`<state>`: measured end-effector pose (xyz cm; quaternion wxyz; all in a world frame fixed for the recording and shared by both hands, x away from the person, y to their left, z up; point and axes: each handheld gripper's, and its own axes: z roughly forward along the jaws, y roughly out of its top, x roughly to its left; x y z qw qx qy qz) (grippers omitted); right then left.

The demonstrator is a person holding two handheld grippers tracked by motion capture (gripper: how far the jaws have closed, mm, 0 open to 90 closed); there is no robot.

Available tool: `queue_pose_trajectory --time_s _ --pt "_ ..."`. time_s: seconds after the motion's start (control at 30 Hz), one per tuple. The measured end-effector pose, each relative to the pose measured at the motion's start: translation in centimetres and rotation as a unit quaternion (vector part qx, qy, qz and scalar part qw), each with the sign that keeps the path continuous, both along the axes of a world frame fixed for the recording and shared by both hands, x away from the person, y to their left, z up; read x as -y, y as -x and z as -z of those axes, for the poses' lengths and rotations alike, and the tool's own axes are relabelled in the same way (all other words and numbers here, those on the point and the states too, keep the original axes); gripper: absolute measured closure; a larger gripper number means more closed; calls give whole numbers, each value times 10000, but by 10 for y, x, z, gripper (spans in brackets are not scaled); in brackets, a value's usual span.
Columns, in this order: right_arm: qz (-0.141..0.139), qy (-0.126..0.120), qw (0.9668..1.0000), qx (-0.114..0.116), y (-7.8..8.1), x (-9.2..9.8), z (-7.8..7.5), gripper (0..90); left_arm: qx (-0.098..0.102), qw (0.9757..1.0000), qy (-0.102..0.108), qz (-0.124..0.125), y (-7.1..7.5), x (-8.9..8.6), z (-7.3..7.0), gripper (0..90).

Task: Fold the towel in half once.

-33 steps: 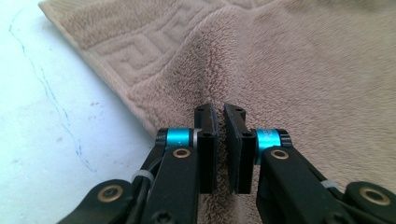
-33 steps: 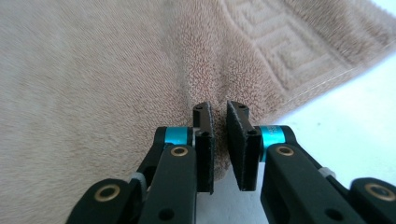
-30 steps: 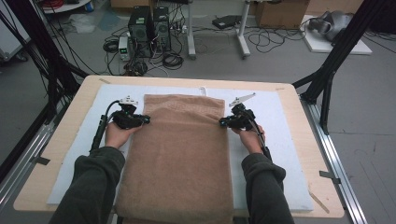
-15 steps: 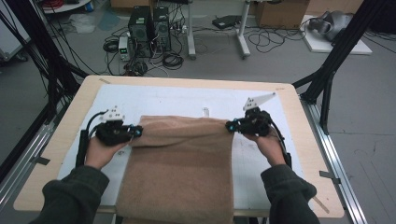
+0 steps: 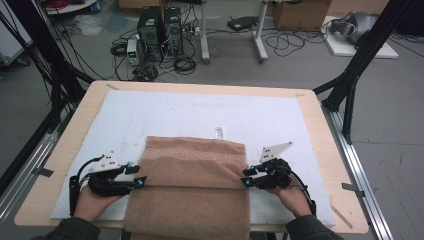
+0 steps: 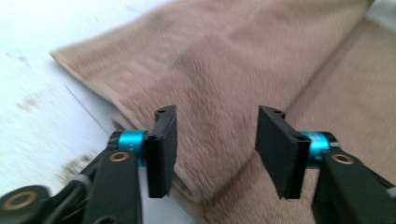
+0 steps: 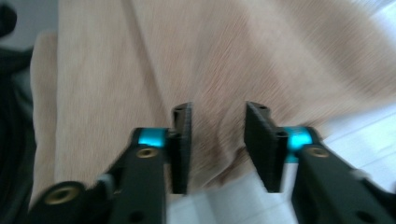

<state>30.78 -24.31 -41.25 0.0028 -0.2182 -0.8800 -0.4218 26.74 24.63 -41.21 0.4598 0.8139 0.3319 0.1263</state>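
Observation:
A brown towel [image 5: 192,185] lies on the white mat, its far part folded over toward the near edge, its near end hanging off the table. My left gripper [image 5: 141,175] sits at the fold's left end and my right gripper [image 5: 246,177] at its right end. In the left gripper view the left gripper [image 6: 218,112] has just been opening; the towel [image 6: 224,60] lies under the gap, untouched by the pads. In the right gripper view the right gripper [image 7: 219,107] has likewise just been opening over the towel's edge [image 7: 187,56], its pads clear of the cloth.
The white mat [image 5: 200,115] covers the wooden table [image 5: 320,145]; a small pale item [image 5: 219,132] lies on it just beyond the towel. Black frame posts [image 5: 350,85] stand at the table's sides. Computers and cables [image 5: 160,30] sit on the floor behind.
Both hands came back toward the near edge, drawing the towel's far edge over into a fold. Both grippers' jaws then parted and let go of the cloth.

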Motion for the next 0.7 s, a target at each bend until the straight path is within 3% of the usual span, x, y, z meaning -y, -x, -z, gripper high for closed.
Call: queue_pose_trajectory --time_s 0.1,0.17,0.2,0.27,0.43,0.53,0.57,0.6,0.67,0.7 --pt "238 -50 9995 185 -12 1 -13 547 80 9998 -132 -129 -17 3 -7 459" --pt "379 52 9988 311 -24 -3 -16 503 -83 9995 -73 -280 -35 5 -5 487" --pt "404 21 9987 321 -31 -5 -16 503 -88 9991 -161 -369 -44 6 -4 504" --pt "559 23 9977 376 -47 -9 -14 499 -150 9986 -32 -508 -62 9 0 515" --pt "842 351 9954 286 -74 -18 4 444 -344 9969 -417 -575 -95 24 11 482" --pt "946 598 9935 196 -84 -21 18 444 -600 9944 -527 -696 -107 26 25 475" --pt "957 661 9931 141 -85 -22 21 458 -565 9943 -617 -668 -107 26 30 536" --pt "923 672 9934 117 -86 -23 24 490 -385 9943 -711 -693 -106 27 31 617" --pt "884 730 9933 172 -85 -25 25 559 -400 9937 -737 -742 -105 28 30 662" --pt "863 861 9921 306 -84 -27 25 603 -382 9938 -771 -698 -104 30 29 692"
